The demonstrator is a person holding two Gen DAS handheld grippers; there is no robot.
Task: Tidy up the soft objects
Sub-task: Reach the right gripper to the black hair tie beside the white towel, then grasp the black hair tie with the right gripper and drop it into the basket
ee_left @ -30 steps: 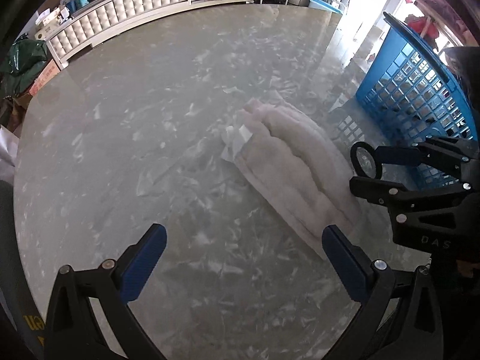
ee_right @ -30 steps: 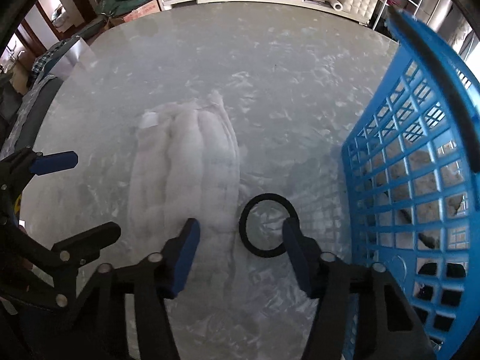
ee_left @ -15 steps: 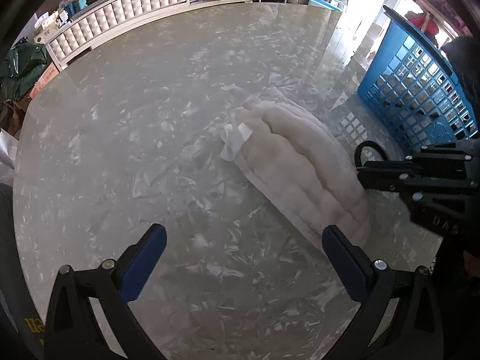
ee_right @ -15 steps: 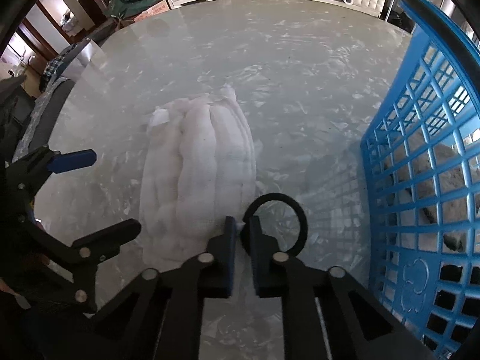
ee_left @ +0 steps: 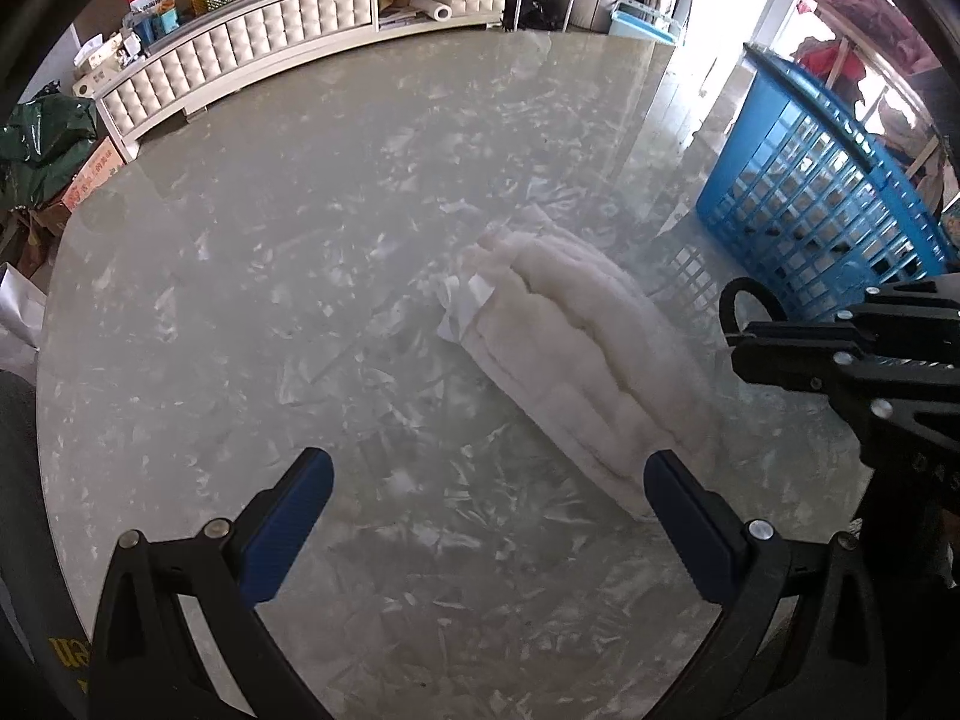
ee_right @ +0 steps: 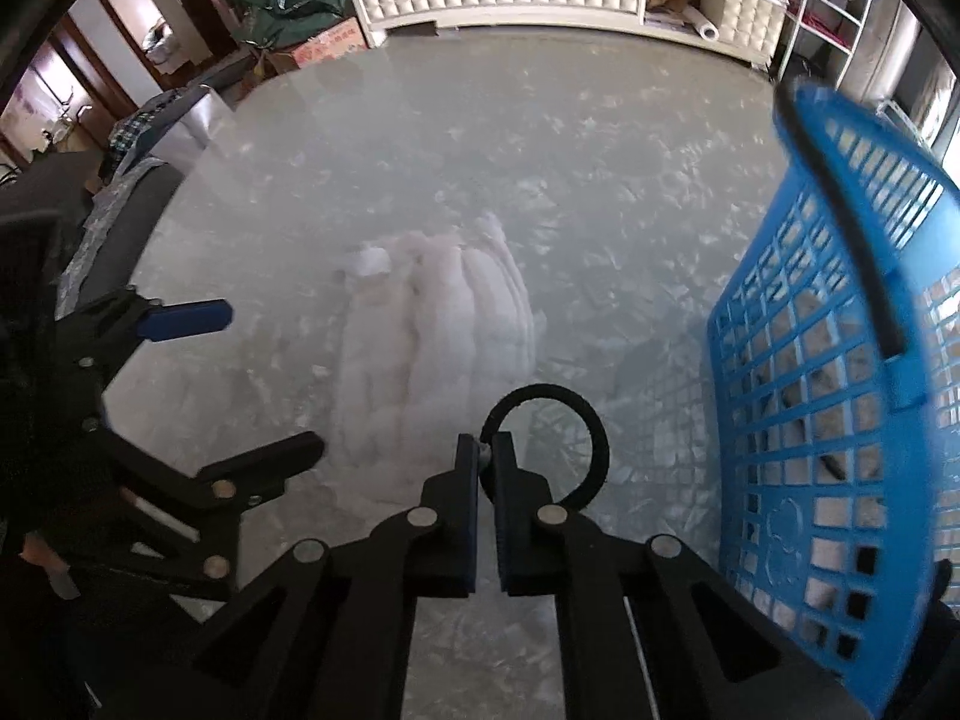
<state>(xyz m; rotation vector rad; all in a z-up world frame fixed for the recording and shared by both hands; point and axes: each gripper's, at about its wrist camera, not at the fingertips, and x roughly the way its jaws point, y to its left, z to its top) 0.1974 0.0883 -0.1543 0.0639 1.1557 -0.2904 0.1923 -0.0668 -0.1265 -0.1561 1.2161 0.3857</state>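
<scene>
Right wrist view: my right gripper [ee_right: 487, 461] is clenched on the near-left edge of a black ring [ee_right: 549, 445], a hair tie by the look of it, pinched thin at the very tips. Ring looks lifted off the marble table [ee_right: 600, 180], can't confirm clearance. Just left of it lies the white fluffy cloth [ee_right: 435, 354], flat on the table. Right of it stands the blue basket [ee_right: 840, 396], with something pale already inside.

Left wrist view: my left gripper [ee_left: 487, 516] is spread wide, holding nothing, hovering near the cloth's [ee_left: 588, 354] near end.

Risks, my read:
- grip is on a sliver of ring; a quick swing toward the basket could make it slip out.
- basket rim sits high; if I go low the ring snags the lattice wall.
- my grippers are near each other; crossing paths could bump.
</scene>
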